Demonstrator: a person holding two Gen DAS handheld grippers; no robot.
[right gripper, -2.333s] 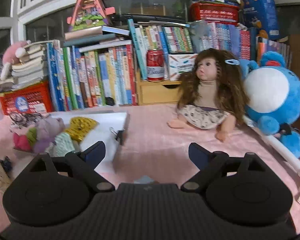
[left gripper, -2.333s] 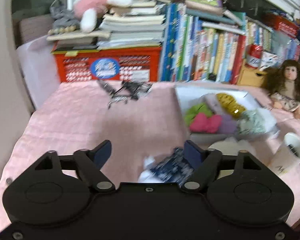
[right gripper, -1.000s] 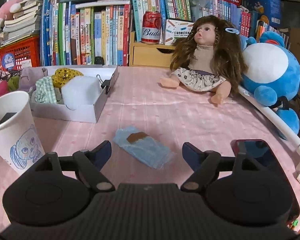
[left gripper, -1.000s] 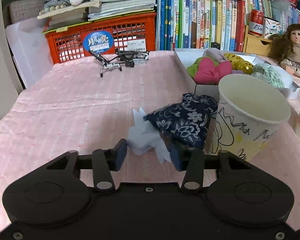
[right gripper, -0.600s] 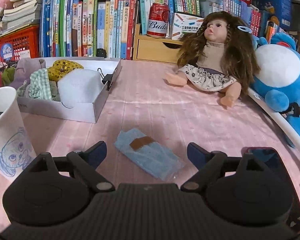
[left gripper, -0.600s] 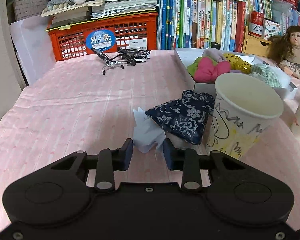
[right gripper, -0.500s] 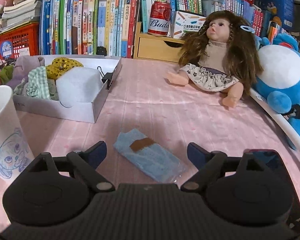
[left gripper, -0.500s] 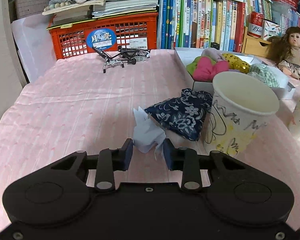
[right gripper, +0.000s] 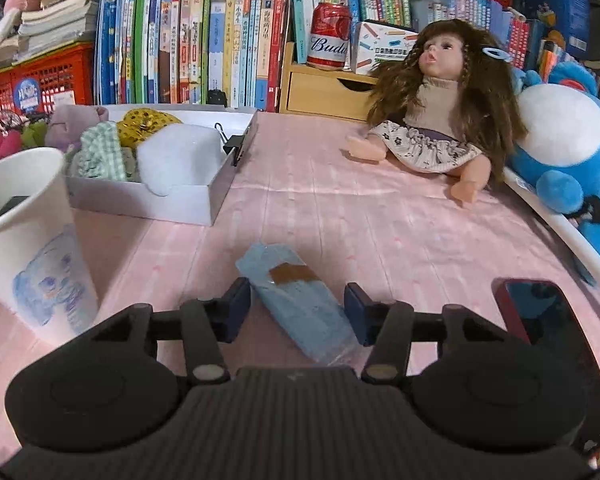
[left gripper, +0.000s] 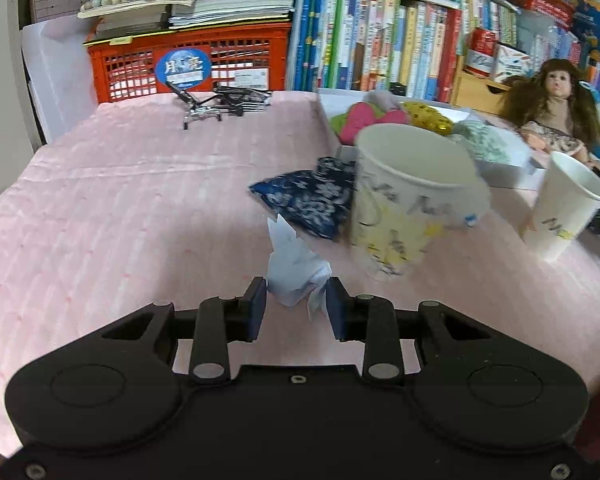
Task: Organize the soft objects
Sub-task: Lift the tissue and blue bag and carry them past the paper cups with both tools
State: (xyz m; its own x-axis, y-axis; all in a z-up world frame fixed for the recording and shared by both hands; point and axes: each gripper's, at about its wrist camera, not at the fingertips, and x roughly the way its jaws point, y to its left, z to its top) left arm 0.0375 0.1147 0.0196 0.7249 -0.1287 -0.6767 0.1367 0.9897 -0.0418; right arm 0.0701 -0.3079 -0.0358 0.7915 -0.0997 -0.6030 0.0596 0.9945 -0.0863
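My left gripper [left gripper: 295, 307] is shut on a crumpled white tissue [left gripper: 294, 268] and holds it above the pink tablecloth. A dark blue floral pouch [left gripper: 308, 200] lies just beyond, against a paper cup [left gripper: 408, 204]. My right gripper [right gripper: 298, 311] is open, its jaws on either side of a light blue packet [right gripper: 300, 300] with a brown label that lies flat on the cloth. A white box [right gripper: 204, 196] holds several soft items, among them a white foam block [right gripper: 176, 160]; it also shows in the left wrist view [left gripper: 500, 164].
A second paper cup [left gripper: 560, 204] stands right of the first; it also shows in the right wrist view [right gripper: 32, 240]. A doll [right gripper: 440, 120] and blue plush [right gripper: 568, 152] sit at the right. A phone [right gripper: 548, 320] lies by my right gripper. Books and a red crate [left gripper: 188, 68] line the back.
My left gripper closed on the tissue and lifted it back from the pouch. My right gripper lowered around the blue packet and its jaws narrowed.
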